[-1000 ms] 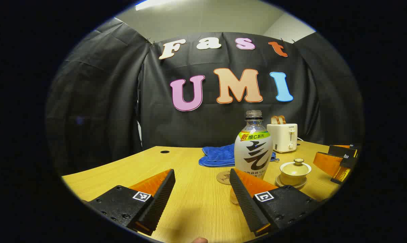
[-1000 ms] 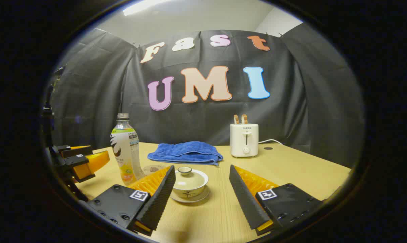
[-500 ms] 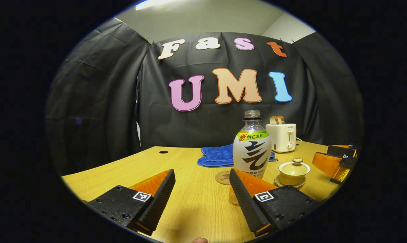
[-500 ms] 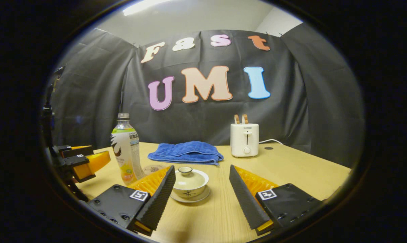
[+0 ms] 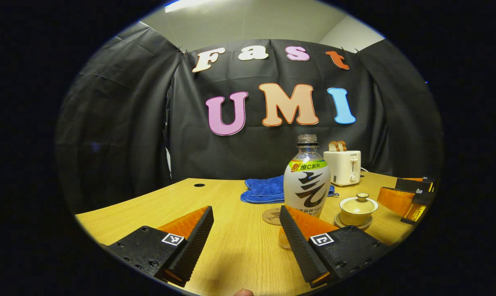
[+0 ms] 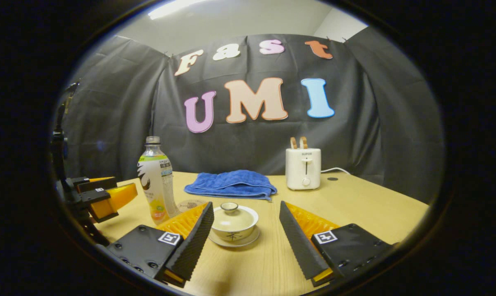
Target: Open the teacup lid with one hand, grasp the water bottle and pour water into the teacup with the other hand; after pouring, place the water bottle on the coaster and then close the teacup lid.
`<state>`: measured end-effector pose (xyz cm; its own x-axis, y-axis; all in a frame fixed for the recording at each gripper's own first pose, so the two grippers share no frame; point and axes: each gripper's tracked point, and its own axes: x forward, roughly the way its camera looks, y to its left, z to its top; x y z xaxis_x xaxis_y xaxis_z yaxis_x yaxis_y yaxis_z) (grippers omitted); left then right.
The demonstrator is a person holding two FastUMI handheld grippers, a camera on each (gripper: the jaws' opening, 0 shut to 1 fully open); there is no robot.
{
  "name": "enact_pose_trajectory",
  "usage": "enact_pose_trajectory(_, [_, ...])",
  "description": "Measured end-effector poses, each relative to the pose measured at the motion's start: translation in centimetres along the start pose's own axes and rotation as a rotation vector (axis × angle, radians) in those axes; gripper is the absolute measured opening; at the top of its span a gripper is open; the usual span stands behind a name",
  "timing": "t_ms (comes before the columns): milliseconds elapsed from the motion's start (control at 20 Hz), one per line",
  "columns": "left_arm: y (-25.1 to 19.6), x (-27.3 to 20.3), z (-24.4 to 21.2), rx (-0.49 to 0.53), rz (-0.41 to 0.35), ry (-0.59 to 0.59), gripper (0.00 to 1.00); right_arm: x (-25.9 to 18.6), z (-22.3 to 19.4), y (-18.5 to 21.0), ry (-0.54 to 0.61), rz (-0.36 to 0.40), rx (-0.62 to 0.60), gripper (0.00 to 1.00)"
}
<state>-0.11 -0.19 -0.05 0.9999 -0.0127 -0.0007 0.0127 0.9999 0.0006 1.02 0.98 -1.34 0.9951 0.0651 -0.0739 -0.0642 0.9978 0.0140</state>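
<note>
Lid (image 6: 233,210) sits on the cup beside the bottle (image 6: 156,181); right gripper (image 6: 246,234), jaws wide like the left gripper's (image 5: 246,234), must next pinch its knob.

One desk (image 6: 355,209) is seen carrying one bottle (image 6: 156,181), one teacup (image 6: 233,224) with one lid (image 6: 230,211) on one saucer (image 6: 248,240), one coaster (image 6: 188,203), one blue towel (image 6: 231,185) and one toaster (image 6: 302,168), from which two slices of bread (image 6: 297,142) are seen rising. Two grippers are counted: the right gripper (image 6: 246,236) and the left gripper (image 5: 246,240), each shown with two fingers (image 6: 192,242).
</note>
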Motion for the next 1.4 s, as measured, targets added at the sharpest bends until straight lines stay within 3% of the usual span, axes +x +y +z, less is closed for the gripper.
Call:
enact_pose_trajectory(200, [0.0, 0.1, 0.1, -0.001, -0.001, -0.001, 0.95, 1.9, -0.7, -0.1, 0.072, 0.029, 0.003, 1.00])
enact_pose_trajectory(700, [-0.1, 0.1, 0.0, -0.003, -0.005, 0.000, 0.95, 4.6, 0.0, 2.1, 0.085, 0.090, -0.062, 1.00])
enact_pose_trajectory(1050, [-0.1, 0.0, 0.1, -0.003, -0.007, 0.001, 0.95, 5.5, -0.6, 2.6, 0.117, 0.081, -0.116, 0.69])
enact_pose_trajectory(1150, [-0.1, 0.0, 0.1, -0.003, -0.006, 0.001, 0.95, 5.6, -0.8, 2.7, 0.130, 0.085, -0.107, 0.63])
enact_pose_trajectory(1300, [-0.1, 0.0, 0.0, -0.003, -0.006, 0.001, 0.94, 6.7, -1.1, 3.2, 0.144, 0.108, -0.089, 0.62])
enact_pose_trajectory(1400, [-0.1, 0.1, 0.1, -0.003, -0.006, 0.001, 0.94, 5.7, -1.0, 3.1, 0.150, 0.117, -0.092, 0.51])
